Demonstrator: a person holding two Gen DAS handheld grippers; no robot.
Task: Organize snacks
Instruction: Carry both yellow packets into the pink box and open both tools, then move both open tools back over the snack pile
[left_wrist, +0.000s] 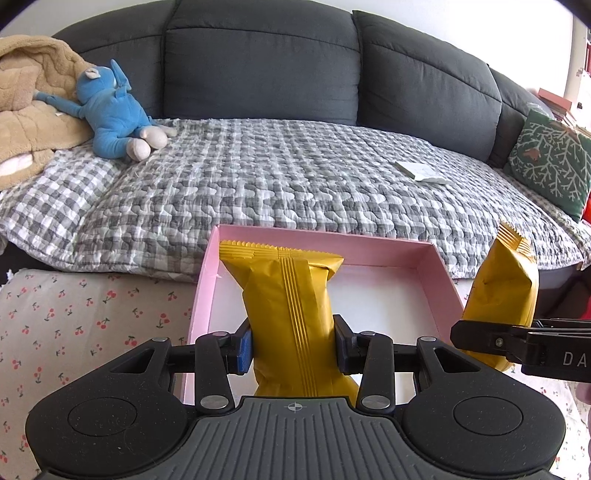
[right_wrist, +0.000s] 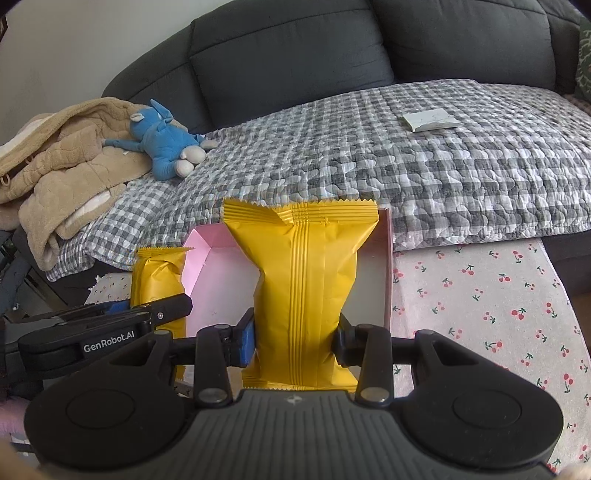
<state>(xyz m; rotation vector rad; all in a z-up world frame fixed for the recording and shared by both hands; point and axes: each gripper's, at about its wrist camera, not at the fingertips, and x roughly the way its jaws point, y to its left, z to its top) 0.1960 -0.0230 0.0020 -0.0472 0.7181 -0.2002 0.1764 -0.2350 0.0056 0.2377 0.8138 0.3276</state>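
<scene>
Behind the work area stood a dark grey fabric sofa (left_wrist: 258, 62), its seat covered by a grey-and-white checked quilted throw (left_wrist: 277, 173). On the throw lay a blue plush toy with cream feet (left_wrist: 114, 114) beside a heap of tan fleece blanket (left_wrist: 29, 107), a small flat white packet (left_wrist: 421, 170) toward the right, and, at the far right of the left wrist view, a green cushion with a pale branching pattern (left_wrist: 550, 162). In front of the sofa, a pale cloth printed with red cherries (left_wrist: 74, 325) carried an open, shallow pink cardboard box with a white floor (left_wrist: 439, 273), standing just beside the sofa's edge. The left gripper (left_wrist: 293, 343) was narrowed onto the lower part of a glossy yellow foil snack pouch with a serrated top seal (left_wrist: 288, 291); both pads pressed its sides, and the pouch stood roughly upright over the left part of the box. The right gripper (right_wrist: 295, 339) was likewise closed on the lower part of a second yellow foil snack pouch of the same kind (right_wrist: 306, 273), held upright with its ribbed back seam toward the camera. In the left wrist view this second pouch appeared beyond the box's right wall; whether it was over the box or outside it could not be told.
</scene>
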